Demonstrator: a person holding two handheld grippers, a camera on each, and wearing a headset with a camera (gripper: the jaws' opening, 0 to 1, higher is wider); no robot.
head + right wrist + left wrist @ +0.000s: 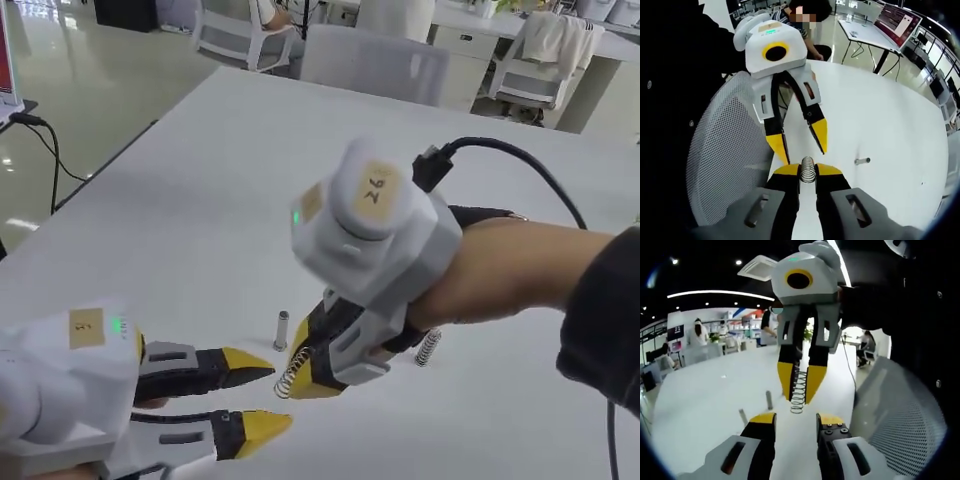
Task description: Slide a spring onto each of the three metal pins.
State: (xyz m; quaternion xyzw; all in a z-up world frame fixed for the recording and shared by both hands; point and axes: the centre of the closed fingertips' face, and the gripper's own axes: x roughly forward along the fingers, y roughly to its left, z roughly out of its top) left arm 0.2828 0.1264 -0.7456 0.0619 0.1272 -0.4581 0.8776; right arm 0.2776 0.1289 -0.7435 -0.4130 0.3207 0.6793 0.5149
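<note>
My right gripper (300, 372) is shut on a small steel spring (290, 373), held low over the white table; in the right gripper view the spring (808, 170) sits end-on between the yellow tips. My left gripper (268, 395) faces it from the lower left, open and holding nothing. A short metal pin (281, 330) stands upright on the table just beyond both sets of tips. In the left gripper view the held spring (798, 392) hangs ahead of my open left gripper (796, 419), with the pin (769, 400) and a second pin (742, 416) to its left.
A loose spring (428, 347) lies on the white table (200, 220) behind the right gripper. A black cable (520, 165) runs from that gripper. Mesh office chairs (375, 62) stand at the table's far edge.
</note>
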